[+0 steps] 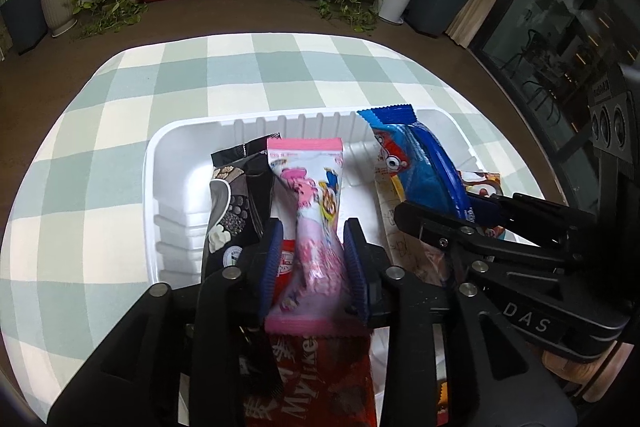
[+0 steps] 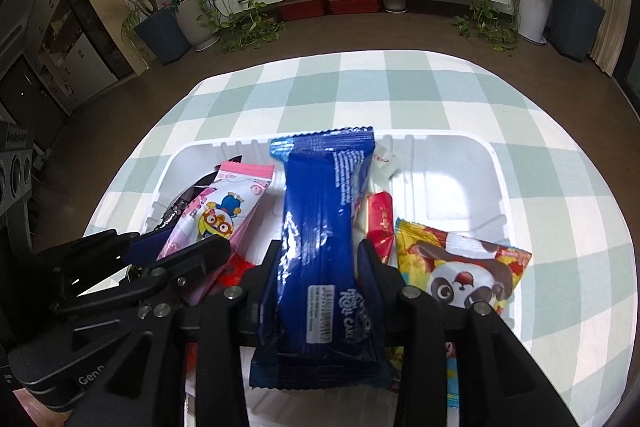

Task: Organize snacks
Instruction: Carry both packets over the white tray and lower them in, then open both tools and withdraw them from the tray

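A white tray (image 1: 168,163) sits on the checked tablecloth (image 1: 120,99), near the table's front edge. The left gripper (image 1: 314,259) stands narrowly parted around a pink snack packet (image 1: 316,211), which lies between its blue pads (image 1: 270,259) (contact cannot be told). The right gripper (image 2: 320,283) likewise brackets a blue cake packet (image 2: 324,227). A panda packet (image 2: 460,267) lies at the tray's right side, a black packet (image 1: 236,203) at its left.

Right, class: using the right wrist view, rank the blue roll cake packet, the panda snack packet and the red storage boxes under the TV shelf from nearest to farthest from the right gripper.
1. Blue roll cake packet, between the right gripper's fingers.
2. Panda snack packet, just to the right, in the white tray.
3. Red storage boxes, far across the room by the wall.
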The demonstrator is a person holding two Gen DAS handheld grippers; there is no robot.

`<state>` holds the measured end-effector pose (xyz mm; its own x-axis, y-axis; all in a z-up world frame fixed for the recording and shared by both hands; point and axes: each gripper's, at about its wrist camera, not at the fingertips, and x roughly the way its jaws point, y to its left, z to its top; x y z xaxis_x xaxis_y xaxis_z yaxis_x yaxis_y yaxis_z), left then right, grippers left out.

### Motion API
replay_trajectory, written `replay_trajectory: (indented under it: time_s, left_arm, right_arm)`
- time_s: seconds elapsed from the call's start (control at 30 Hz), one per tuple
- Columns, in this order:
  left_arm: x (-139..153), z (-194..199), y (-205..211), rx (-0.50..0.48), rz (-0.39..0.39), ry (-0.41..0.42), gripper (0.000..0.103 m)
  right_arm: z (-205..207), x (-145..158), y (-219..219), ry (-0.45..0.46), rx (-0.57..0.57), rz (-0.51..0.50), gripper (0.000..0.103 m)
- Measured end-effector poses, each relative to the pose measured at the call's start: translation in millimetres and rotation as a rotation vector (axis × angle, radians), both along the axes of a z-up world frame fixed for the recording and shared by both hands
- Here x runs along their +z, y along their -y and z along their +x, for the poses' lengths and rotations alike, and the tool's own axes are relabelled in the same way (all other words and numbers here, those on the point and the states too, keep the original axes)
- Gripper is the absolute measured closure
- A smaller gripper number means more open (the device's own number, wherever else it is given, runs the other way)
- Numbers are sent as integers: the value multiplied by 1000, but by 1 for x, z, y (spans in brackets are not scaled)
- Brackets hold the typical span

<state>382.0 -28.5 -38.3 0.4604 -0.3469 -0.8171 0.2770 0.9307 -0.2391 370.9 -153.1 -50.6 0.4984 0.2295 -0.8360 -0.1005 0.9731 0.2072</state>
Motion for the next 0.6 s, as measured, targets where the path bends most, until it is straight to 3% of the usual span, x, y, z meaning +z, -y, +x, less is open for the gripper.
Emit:
replay_trajectory:
  time_s: [0.27, 0.4, 0.47, 0.6]
  left_arm:
    - [17, -20, -1, -3, -23, 29, 42]
    - [34, -41, -4, -10, -45, 57, 38]
    - [44, -53, -6, -10, -55, 80, 28]
    - [66, -92, -15, -13, -72, 138, 7]
  right_arm:
    - [-16, 14, 11, 26, -16, 22, 59]
    - [-29, 27, 18, 46, -23, 50, 50]
    - [-40, 36, 21, 63, -23, 62, 49]
    - [-65, 54, 26, 92, -29, 108, 33]
